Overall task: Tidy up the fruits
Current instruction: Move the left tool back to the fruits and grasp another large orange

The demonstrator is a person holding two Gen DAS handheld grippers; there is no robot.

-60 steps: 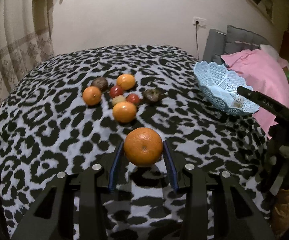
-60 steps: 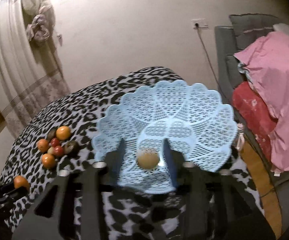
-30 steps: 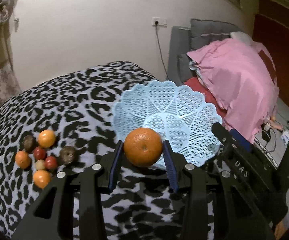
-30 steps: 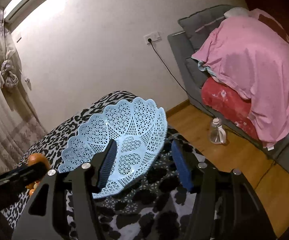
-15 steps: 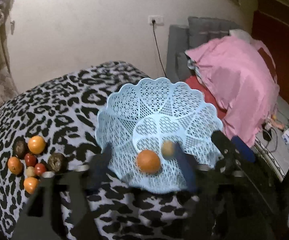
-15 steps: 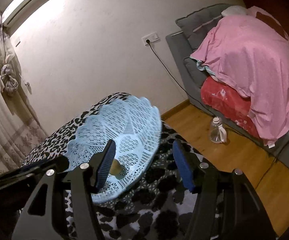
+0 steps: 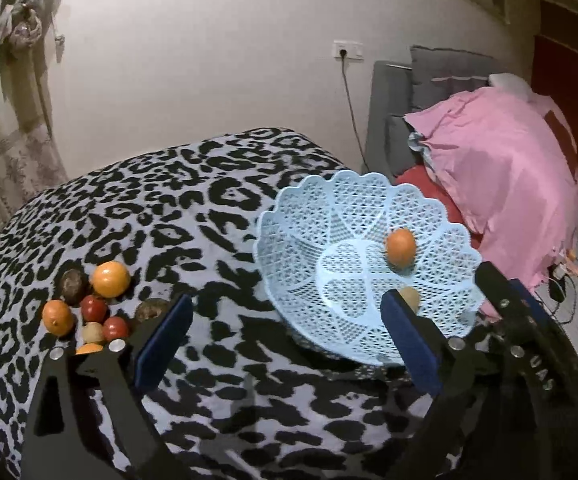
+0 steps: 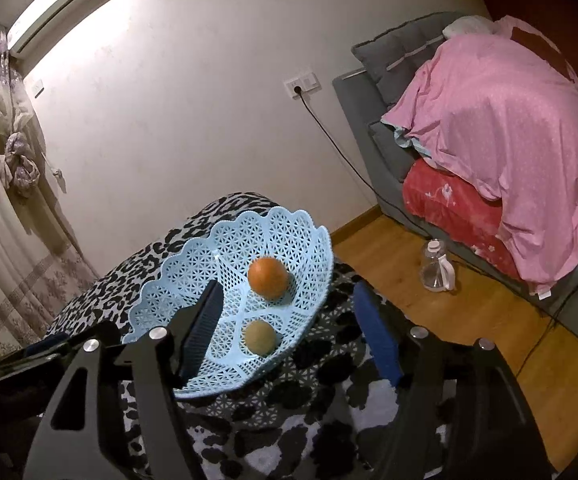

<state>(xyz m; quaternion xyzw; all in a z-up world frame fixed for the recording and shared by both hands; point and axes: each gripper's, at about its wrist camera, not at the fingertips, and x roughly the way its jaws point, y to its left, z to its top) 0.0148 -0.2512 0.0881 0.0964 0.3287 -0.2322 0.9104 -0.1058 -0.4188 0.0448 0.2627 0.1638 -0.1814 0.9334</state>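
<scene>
A light blue lattice basket [image 7: 273, 216] sits at the right end of the leopard-print table [image 7: 169, 200]. An orange [image 7: 400, 247] rests inside it on the far side, and a small tan fruit [image 7: 411, 295] lies lower down. My left gripper [image 7: 287, 304] hovers in front of the basket with its jaws opening wide and nothing between them. In the right wrist view, the orange [image 8: 268, 278] and tan fruit [image 8: 259, 337] lie in the basket [image 8: 177, 256]. My right gripper [image 8: 287, 294] straddles the near rim, its jaws opening and its pads off the rim.
Several loose fruits cluster at the table's left: oranges [image 7: 110, 279], red ones [image 7: 93, 308] and brown ones [image 7: 73, 280]. A grey sofa with a pink blanket [image 8: 509, 128] stands to the right. A plastic bottle [image 8: 437, 270] stands on the wooden floor beyond the table edge.
My left gripper let go of the orange, which now lies in the basket, and its jaws spread wide. The right jaws widened a little and the basket settled flatter.
</scene>
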